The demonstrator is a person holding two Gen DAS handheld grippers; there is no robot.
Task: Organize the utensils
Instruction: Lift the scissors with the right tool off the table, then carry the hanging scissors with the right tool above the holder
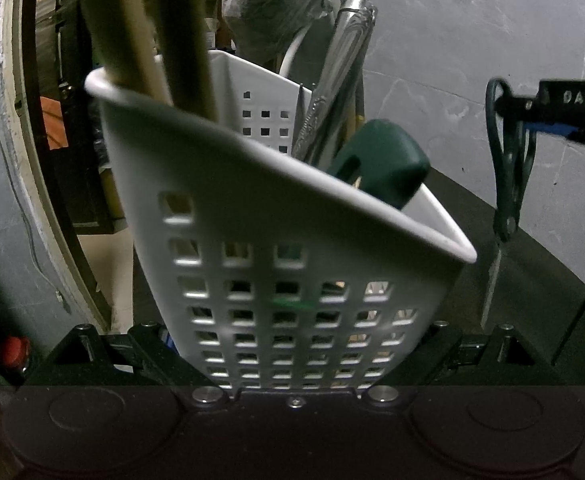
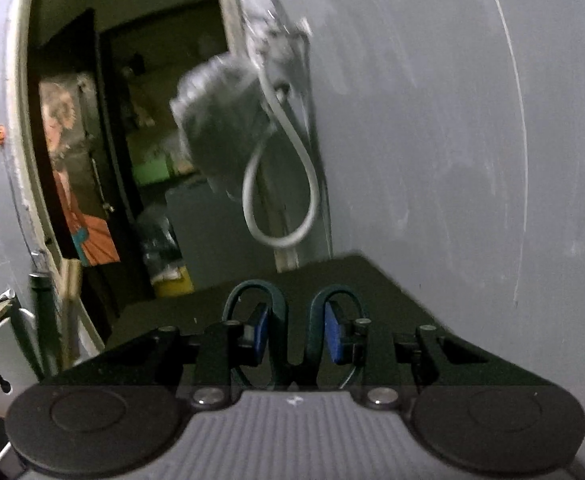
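**A:** Scissors [image 1: 506, 184], dark green handled, hang blades down at three o'clock in our left wrist view, pinched by our right tool [image 2: 295, 334], whose blue pads [image 2: 334, 334] are pressed against the finger loops from either side. They sit above the dark worktop [image 1: 532, 272], just beside the white perforated caddy [image 1: 292, 264], not yet inside it.

**B:** And our left tool [image 1: 292, 360]?

**A:** Spread wide around the caddy's base, its fingers at either wall. Whether they actually press on the plastic, we cannot tell; the caddy stands tilted between them.

**B:** How far along do we judge the sorting?

**A:** Well under way. Already standing in the caddy are a pale wooden handle [image 1: 120, 32] at eleven o'clock, a patterned steel utensil handle [image 1: 344, 64] at one o'clock, and a thick green handle [image 1: 380, 160] near centre. We judge the scissors the piece in hand; what remains is lowering them over the rim. Whether other utensils wait elsewhere, neither view shows.

**B:** Any writing?

**A:** Raised letters on the right tool's finger, at three o'clock in the left view, read roughly "DAS" [image 1: 578, 98]. Nothing else is legible; the right wrist view is blurred, showing only a grey wall and a looped white cable [image 2: 280, 196] at twelve o'clock.
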